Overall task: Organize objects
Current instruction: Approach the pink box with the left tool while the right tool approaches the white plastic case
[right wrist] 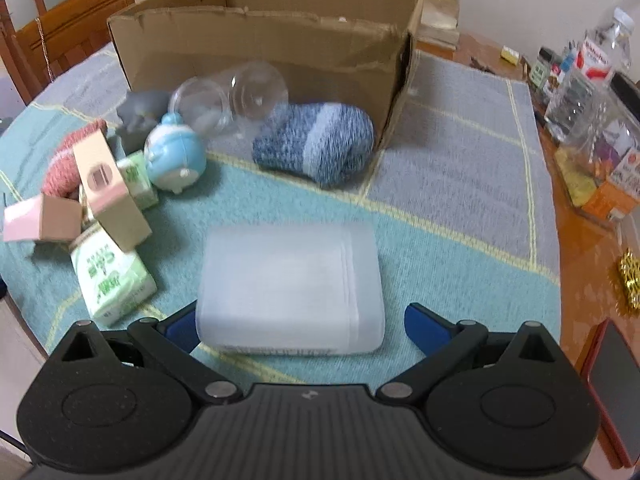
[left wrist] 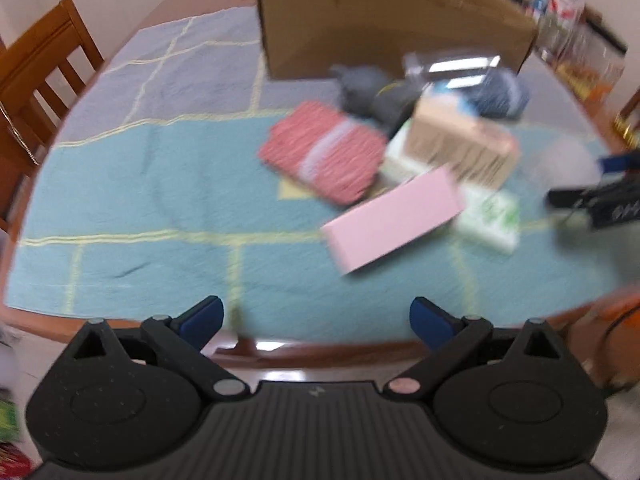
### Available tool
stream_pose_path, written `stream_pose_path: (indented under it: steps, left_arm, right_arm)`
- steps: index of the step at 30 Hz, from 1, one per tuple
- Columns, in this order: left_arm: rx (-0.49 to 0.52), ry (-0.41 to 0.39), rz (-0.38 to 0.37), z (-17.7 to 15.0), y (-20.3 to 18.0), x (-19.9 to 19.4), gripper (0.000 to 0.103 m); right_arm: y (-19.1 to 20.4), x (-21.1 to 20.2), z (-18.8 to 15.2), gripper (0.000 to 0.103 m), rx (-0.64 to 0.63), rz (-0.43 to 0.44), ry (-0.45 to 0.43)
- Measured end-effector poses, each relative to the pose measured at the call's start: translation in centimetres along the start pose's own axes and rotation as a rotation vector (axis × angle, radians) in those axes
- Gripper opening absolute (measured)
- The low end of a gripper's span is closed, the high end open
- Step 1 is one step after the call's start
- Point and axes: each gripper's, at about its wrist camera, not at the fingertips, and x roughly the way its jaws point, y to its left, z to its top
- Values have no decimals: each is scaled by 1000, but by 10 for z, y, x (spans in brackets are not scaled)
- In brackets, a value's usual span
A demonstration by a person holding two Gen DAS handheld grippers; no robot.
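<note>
- Right gripper (right wrist: 298, 326): jaws spread wide around the near end of a frosted translucent plastic box (right wrist: 290, 286); the blue pads (right wrist: 424, 326) flank it, and contact cannot be confirmed.
- Left gripper (left wrist: 316, 316): jaws wide apart with nothing between them, held above the near edge of the teal-and-grey tablecloth (left wrist: 140, 200).
- Left of the plastic box: green-and-white cartons (right wrist: 110, 280), pink-and-tan boxes (right wrist: 104, 184), and a light-blue round toy (right wrist: 176, 158).
- Farther off: a blue knitted sock roll (right wrist: 314, 146) and a clear plastic jar (right wrist: 232, 98) on its side, both just in front of the open cardboard box (right wrist: 264, 28).
- Left-wrist view, blurred: a red knitted roll (left wrist: 324, 152) beside a pink box (left wrist: 394, 220).
</note>
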Motion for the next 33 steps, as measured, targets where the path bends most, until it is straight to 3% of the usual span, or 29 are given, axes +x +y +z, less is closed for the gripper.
stream_pose_path:
  steps: [6, 14, 20, 26, 33]
  left_arm:
    - [-158, -35, -92, 23, -17, 9, 99]
    - [-258, -60, -56, 39, -23, 22, 99]
    - [-214, -46, 21, 32, -18, 18, 99]
    - [-184, -44, 43, 29, -16, 20, 99]
    - [-41, -73, 87, 25, -27, 24, 93]
  right_arm:
    - [-3, 1, 9, 103, -6, 23, -12]
    - [-1, 4, 10, 103, -33, 57, -1]
    - [0, 8, 9, 103, -31, 47, 19]
    - [0, 13, 9, 103, -11, 38, 34]
    - [13, 16, 12, 103, -49, 26, 35]
